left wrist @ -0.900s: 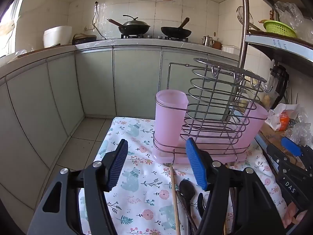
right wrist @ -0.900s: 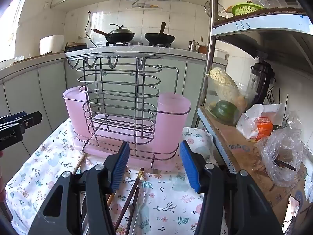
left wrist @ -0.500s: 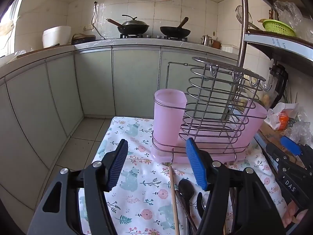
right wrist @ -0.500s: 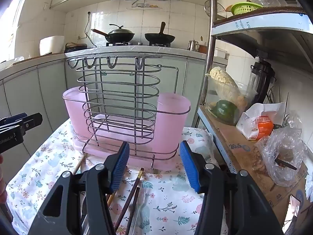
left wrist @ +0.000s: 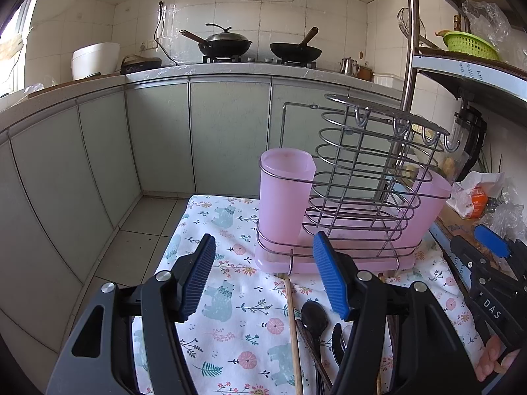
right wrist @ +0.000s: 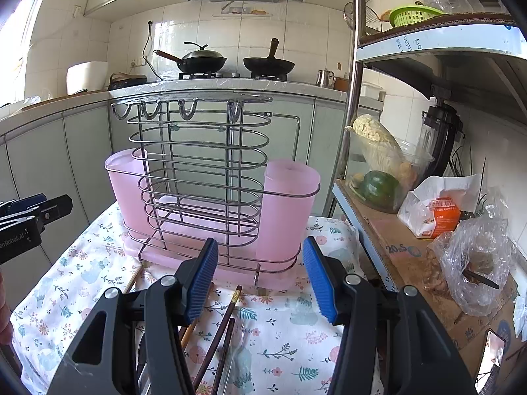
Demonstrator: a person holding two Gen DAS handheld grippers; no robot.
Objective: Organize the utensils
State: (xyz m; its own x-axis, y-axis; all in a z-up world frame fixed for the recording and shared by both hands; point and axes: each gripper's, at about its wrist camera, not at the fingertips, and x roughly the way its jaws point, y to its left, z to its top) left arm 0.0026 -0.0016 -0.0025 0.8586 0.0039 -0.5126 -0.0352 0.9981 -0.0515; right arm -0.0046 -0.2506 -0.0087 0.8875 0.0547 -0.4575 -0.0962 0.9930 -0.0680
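Note:
A wire utensil rack (left wrist: pixel 369 177) (right wrist: pixel 204 164) with pink plastic cups (left wrist: pixel 285 197) (right wrist: pixel 286 210) stands at the far end of the flowered cloth (left wrist: pixel 230 322) (right wrist: pixel 290 329). Loose utensils lie in front of it: a black spoon (left wrist: pixel 313 317), a light wooden chopstick (left wrist: pixel 293 329) and dark chopsticks (right wrist: pixel 220 332). My left gripper (left wrist: pixel 263 283) hovers open above the cloth, left of the utensils, nothing between its blue pads. My right gripper (right wrist: pixel 260 279) is open too, over the chopsticks and facing the rack. Each gripper shows at the edge of the other's view.
A shelf unit on the right holds a vegetable container (right wrist: pixel 382 171), a blender (right wrist: pixel 441 138), a paper bag (right wrist: pixel 438 210) and plastic bags (right wrist: pixel 474 263). Cabinets and a counter with two woks (left wrist: pixel 227 42) run behind. Tiled floor (left wrist: pixel 138 240) lies left of the table.
Both views have crept slightly; the rack sits a little further left in the left wrist view. Neither gripper's jaws have changed.

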